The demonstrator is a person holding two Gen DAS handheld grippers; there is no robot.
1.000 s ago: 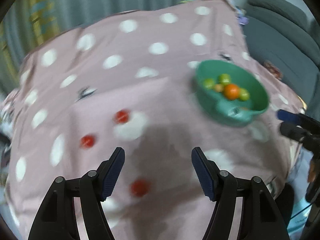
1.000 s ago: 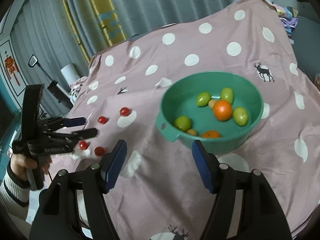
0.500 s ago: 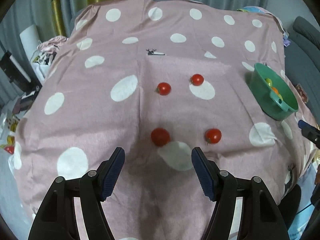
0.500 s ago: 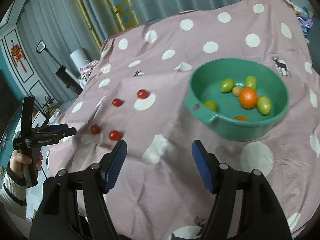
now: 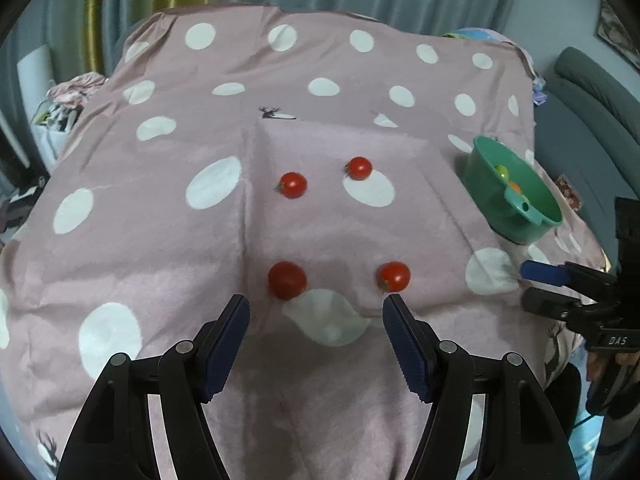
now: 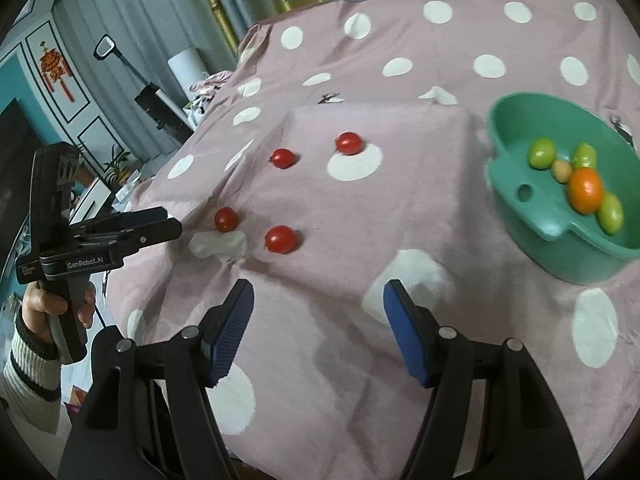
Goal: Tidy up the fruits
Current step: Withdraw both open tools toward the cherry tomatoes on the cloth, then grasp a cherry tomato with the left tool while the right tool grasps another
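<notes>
Four cherry tomatoes lie loose on a pink polka-dot cloth [image 5: 160,240], well to the left of a green bowl [image 5: 480,176] holding green and orange fruit. They look light, smooth and easily bruised, likely to roll; each wants a gentle pinch across its middle. The nearest tomato [image 5: 287,280] is glossy red and round. The left gripper [image 5: 316,308] and right gripper [image 6: 319,292] both stand apart, empty.

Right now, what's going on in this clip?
A person holds a two-finger gripper in each hand over a pink polka-dot cloth. Four small red tomatoes lie loose on it; a green plastic bowl already holds green and orange fruit. The left gripper hovers open near the closest tomatoes; the right gripper is open too. Nothing is held.
</notes>
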